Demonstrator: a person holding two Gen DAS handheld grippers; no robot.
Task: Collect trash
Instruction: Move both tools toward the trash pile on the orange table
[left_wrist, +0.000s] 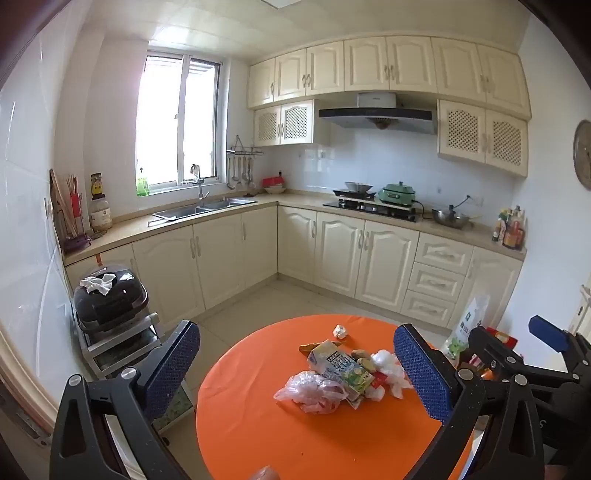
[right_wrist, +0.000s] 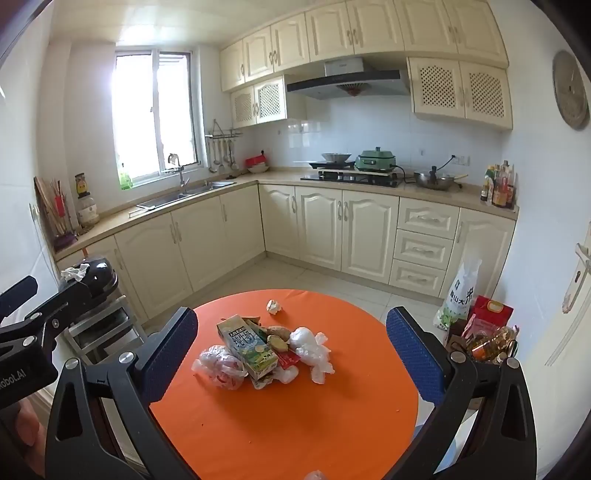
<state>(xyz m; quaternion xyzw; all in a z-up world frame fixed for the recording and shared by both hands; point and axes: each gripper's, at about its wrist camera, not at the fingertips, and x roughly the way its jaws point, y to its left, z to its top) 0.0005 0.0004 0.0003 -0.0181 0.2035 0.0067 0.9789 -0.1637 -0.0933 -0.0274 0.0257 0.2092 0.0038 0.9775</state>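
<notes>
We hold both the left gripper (left_wrist: 295, 365) and the right gripper (right_wrist: 291, 347) wide apart and empty above the orange table (left_wrist: 258, 435), where the trash pile (left_wrist: 340, 373) (carton, bags, scraps) lies heaped mid-table, nothing collected yet.

A white-tiled kitchen with cream cabinets (right_wrist: 332, 225) running in an L. Daylight floods through the window (left_wrist: 177, 122) above the sink (left_wrist: 203, 208). A hood (right_wrist: 347, 79) hangs over the hob (right_wrist: 351, 179); the floor (right_wrist: 280, 273) looks pale-tiled.
</notes>
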